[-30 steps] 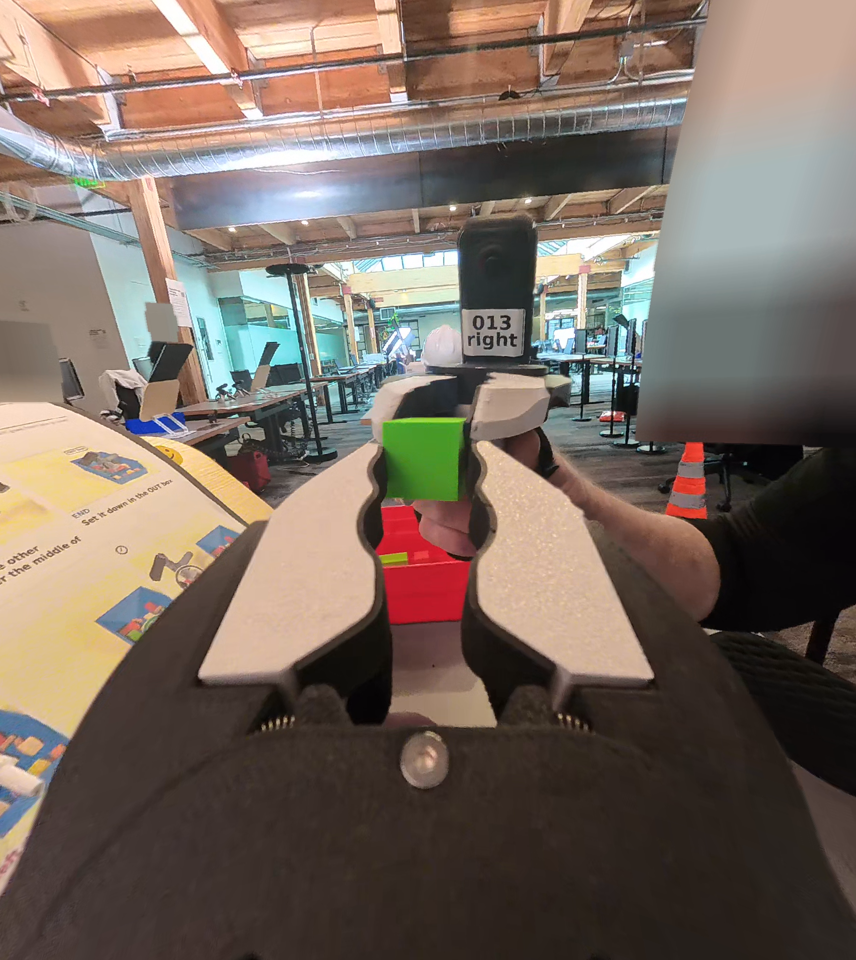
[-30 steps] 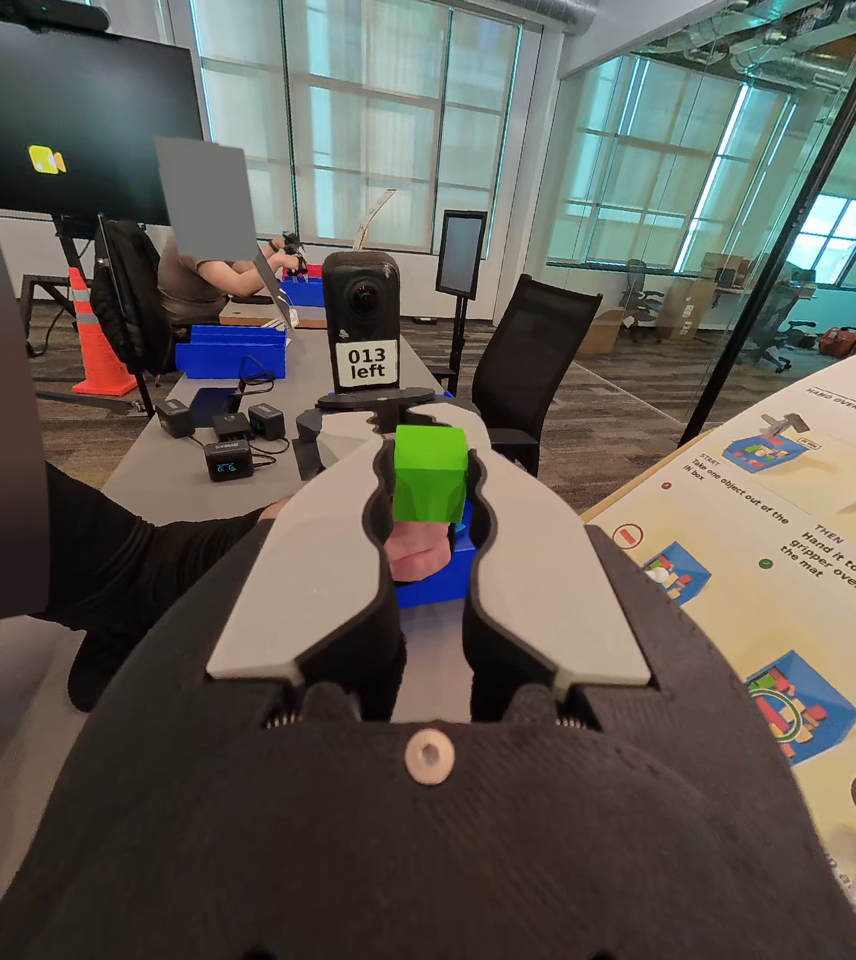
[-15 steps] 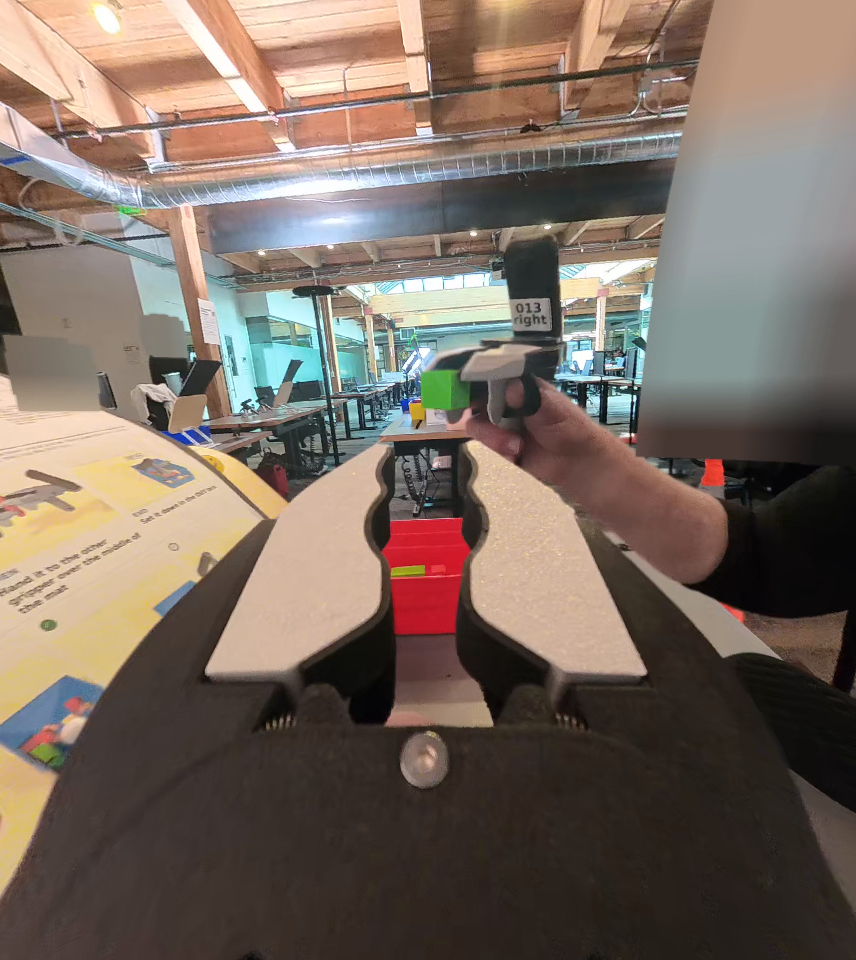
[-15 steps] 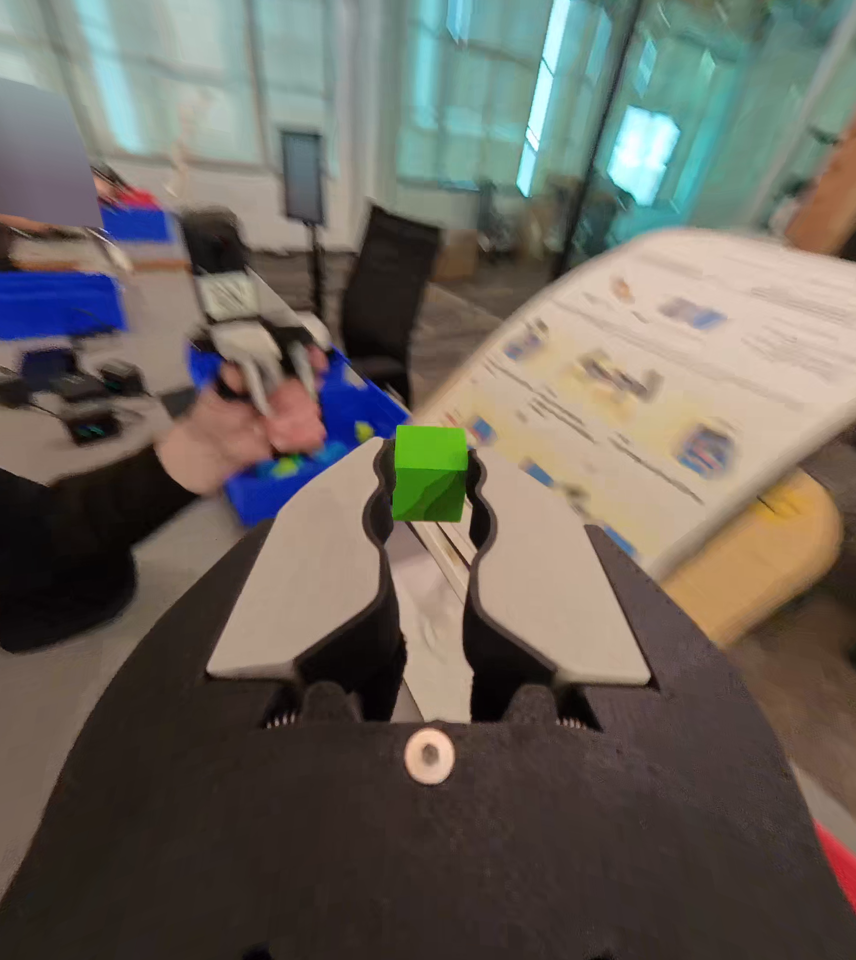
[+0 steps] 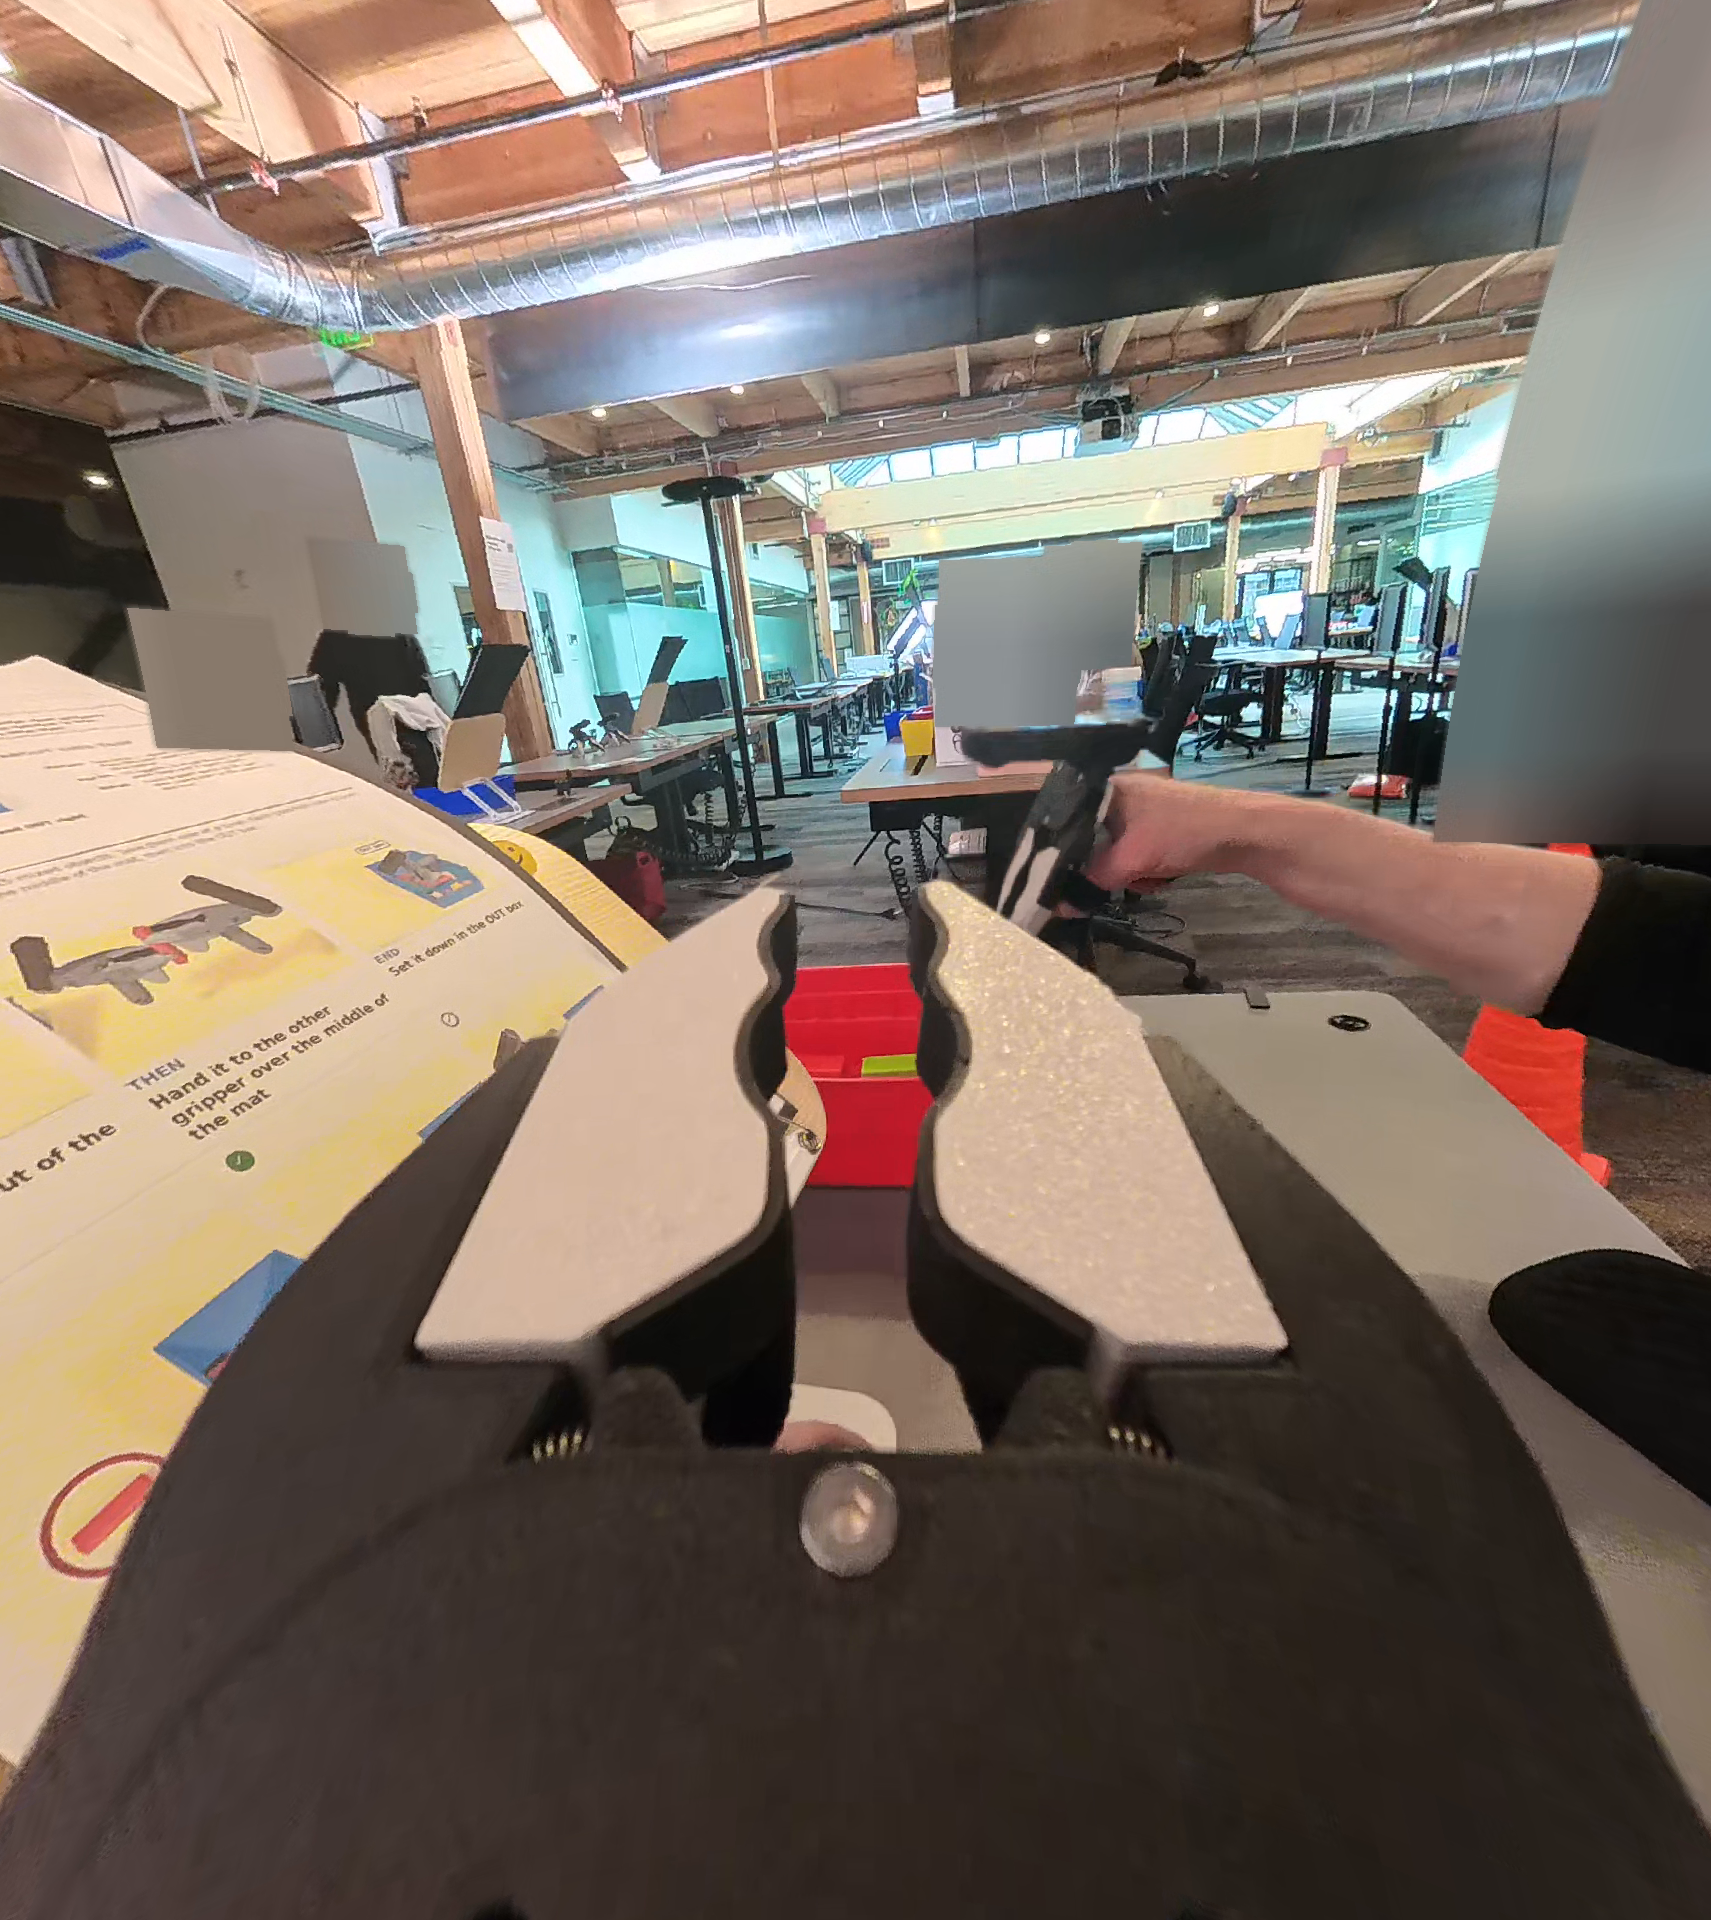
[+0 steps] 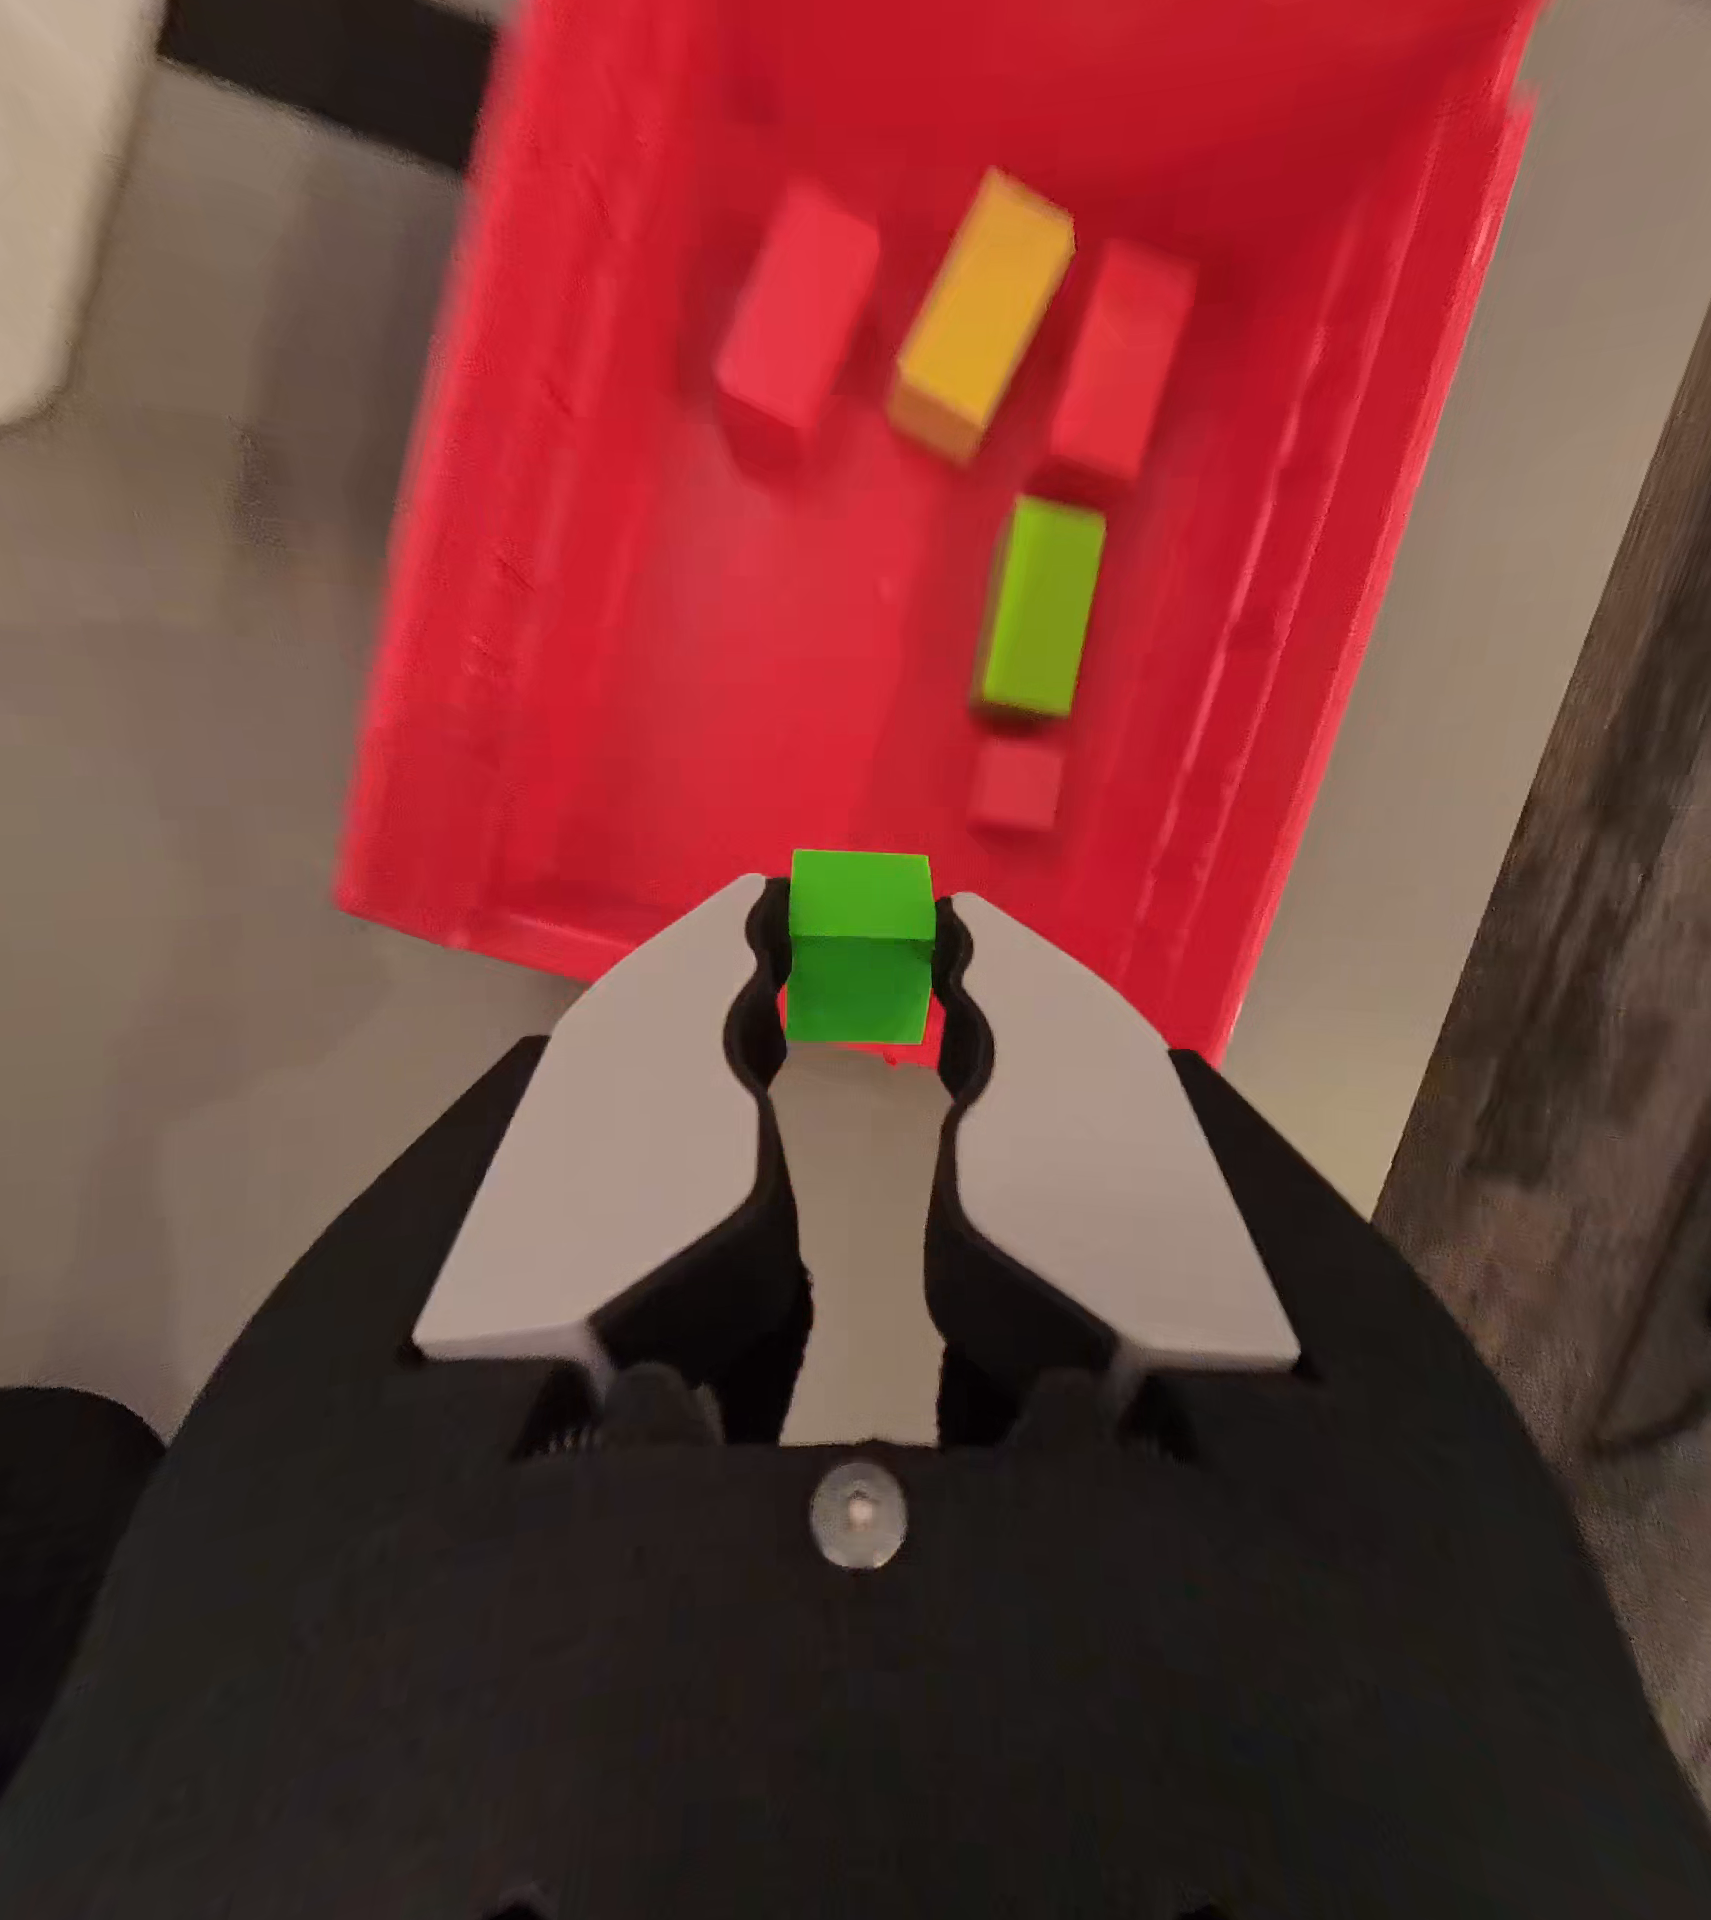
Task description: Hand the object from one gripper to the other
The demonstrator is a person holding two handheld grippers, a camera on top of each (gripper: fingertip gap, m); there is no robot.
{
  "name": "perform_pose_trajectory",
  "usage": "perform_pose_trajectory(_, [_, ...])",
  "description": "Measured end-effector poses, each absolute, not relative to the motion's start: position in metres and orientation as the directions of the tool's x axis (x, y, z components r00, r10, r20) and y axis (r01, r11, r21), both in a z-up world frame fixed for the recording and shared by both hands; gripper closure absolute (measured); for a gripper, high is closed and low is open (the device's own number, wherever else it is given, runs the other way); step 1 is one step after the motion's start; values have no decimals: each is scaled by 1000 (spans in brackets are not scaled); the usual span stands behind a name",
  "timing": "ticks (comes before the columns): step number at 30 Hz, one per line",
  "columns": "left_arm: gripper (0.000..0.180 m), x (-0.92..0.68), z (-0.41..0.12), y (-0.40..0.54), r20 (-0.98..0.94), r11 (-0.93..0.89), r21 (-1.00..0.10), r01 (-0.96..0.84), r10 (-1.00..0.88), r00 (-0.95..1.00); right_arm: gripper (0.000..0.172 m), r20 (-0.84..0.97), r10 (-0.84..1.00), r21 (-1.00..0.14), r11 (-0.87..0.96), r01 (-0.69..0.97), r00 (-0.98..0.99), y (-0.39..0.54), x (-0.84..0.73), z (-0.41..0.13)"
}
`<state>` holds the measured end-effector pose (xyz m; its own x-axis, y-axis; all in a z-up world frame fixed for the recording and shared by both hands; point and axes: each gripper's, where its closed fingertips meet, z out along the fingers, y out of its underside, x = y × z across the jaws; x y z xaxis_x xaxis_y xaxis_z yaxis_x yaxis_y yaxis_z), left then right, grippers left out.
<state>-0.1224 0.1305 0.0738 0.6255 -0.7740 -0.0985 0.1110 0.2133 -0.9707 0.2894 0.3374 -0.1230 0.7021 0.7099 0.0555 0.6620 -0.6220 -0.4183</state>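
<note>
Green cube clamped in the right gripper above the red bin

The green cube (image 6: 859, 940) was pinched between both pads of the right gripper (image 6: 859, 966), held over the near rim of the red bin (image 6: 622, 582). Inside the bin, red blocks, an orange block (image 6: 981, 317) and a green block (image 6: 1038, 608) were seen. The left gripper (image 5: 851, 935) was kept apart and bare, short of the bin.

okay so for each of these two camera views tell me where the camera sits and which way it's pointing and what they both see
Left wrist view: sits behind the left tongs, facing level across the room; its empty open fingers, a bare forearm and the far right tongs show.
Right wrist view: sits behind the right tongs, facing steeply down; its fingers clamp a green cube above the red bin.
Shared: the red bin, holding a long green block, and the grey table.
</note>
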Motion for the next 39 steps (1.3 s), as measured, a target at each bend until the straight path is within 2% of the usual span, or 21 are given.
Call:
perform_pose_trajectory(2, [160,-124,73,131,-103,214,-971,102,-768,632,147,21,697,-348,-668,658,717,338,297,-144])
perform_pose_trajectory(8, [161,-130,71,135,-94,202,-974,97,-761,642,147,73,678,-92,-726,681,732,344,322,-196])
perform_pose_trajectory(14, [160,-135,68,138,-103,194,-979,66,-746,658,148,113,673,15,-736,676,731,362,327,-230])
perform_pose_trajectory(19, [160,-148,62,144,-124,175,-985,0,-696,707,148,80,670,104,-742,662,738,361,328,-251])
perform_pose_trajectory(23, [160,-165,64,144,-119,166,-986,-10,-666,737,146,67,657,88,-754,651,751,364,325,-252])
perform_pose_trajectory(27, [157,-186,65,145,-120,154,-988,-30,-619,776,130,128,675,96,-737,669,726,366,326,-244])
perform_pose_trajectory(31, [152,-219,60,148,-131,103,-991,-89,-524,842,125,159,688,53,-722,690,708,365,318,-228])
perform_pose_trajectory(34, [148,-259,42,153,-138,-12,-988,-156,-407,903,124,186,689,-12,-711,703,700,366,310,-212])
perform_pose_trajectory(39, [135,-357,-29,163,-75,-388,-915,-108,-99,992,126,210,713,-73,-671,738,669,356,294,-193])
